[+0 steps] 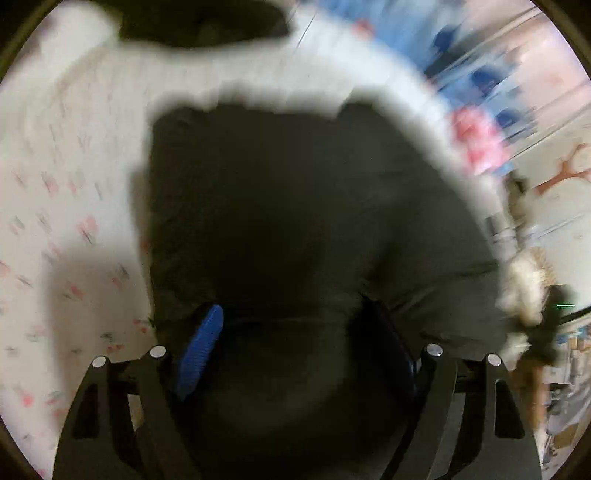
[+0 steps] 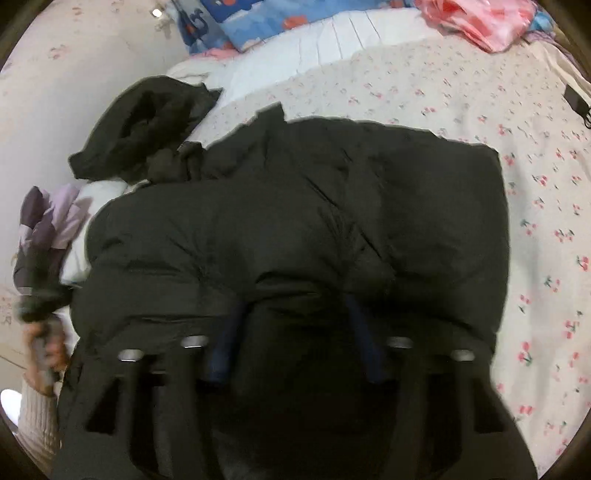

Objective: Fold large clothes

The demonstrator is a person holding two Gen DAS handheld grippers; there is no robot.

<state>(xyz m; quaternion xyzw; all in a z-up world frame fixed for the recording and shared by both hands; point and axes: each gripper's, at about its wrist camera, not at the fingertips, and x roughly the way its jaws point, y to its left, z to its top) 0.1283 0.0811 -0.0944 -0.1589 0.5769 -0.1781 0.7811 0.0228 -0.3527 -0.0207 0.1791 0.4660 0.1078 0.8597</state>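
Note:
A large black padded coat (image 2: 303, 206) lies on a bed with a white cherry-print sheet (image 2: 546, 229). Its hood (image 2: 144, 122) lies at the upper left in the right wrist view. My right gripper (image 2: 295, 325) has its blue fingers (image 2: 225, 343) spread, with a bulge of the coat's near edge between them. In the blurred left wrist view the coat (image 1: 295, 206) fills the middle. My left gripper (image 1: 295, 332) also has its blue fingers (image 1: 201, 350) wide apart with coat fabric between them.
A blue patterned pillow (image 2: 236, 22) and a pink cloth (image 2: 480, 18) lie at the head of the bed. A white pillow (image 2: 295, 55) lies behind the coat. The person's left hand (image 2: 40, 350) holding the left gripper shows at the left edge.

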